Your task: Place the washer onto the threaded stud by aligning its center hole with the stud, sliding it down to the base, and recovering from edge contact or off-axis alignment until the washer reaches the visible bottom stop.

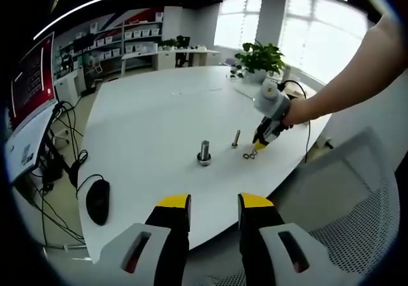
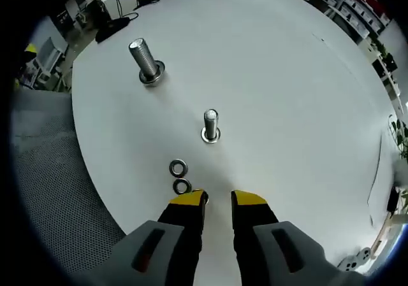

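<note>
Two washers [image 2: 179, 176] lie flat on the white desk [image 2: 287, 95] near its edge, just beside the right gripper [image 2: 217, 199], whose jaws stand slightly apart and hold nothing. Two threaded studs, a thin one [image 2: 211, 125] and a thick one [image 2: 146, 61], stand upright further in, with open desk around them. The left gripper [image 1: 214, 202] hovers off the edge, its jaws parted and empty.

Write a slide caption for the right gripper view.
Open claw hovers beside two washers near the smaller stud.
</note>
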Demonstrator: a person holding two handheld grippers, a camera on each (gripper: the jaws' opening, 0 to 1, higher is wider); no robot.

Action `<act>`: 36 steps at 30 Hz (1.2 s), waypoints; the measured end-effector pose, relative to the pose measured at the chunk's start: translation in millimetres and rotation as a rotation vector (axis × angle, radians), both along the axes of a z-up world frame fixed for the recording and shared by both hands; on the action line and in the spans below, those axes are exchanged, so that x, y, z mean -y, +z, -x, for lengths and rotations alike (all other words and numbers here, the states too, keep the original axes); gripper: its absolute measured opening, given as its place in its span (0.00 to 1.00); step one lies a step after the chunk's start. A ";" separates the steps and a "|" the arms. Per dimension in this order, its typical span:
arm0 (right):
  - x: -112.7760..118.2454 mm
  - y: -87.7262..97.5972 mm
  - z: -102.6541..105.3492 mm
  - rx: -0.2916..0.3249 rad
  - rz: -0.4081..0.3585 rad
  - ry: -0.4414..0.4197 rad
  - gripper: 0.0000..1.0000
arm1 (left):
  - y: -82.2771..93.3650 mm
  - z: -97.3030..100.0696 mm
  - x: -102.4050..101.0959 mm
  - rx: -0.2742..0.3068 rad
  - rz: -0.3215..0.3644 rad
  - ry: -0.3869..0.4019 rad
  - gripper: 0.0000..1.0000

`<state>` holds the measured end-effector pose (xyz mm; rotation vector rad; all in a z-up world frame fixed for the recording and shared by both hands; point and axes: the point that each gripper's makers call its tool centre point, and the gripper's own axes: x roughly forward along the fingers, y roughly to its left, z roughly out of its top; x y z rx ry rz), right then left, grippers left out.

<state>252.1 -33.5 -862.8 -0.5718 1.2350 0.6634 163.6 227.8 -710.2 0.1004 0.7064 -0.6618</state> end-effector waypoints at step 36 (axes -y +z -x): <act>-14.3 -6.4 5.7 -0.045 0.023 0.206 0.16 | -1.6 -1.4 -3.0 0.007 -0.018 0.008 0.27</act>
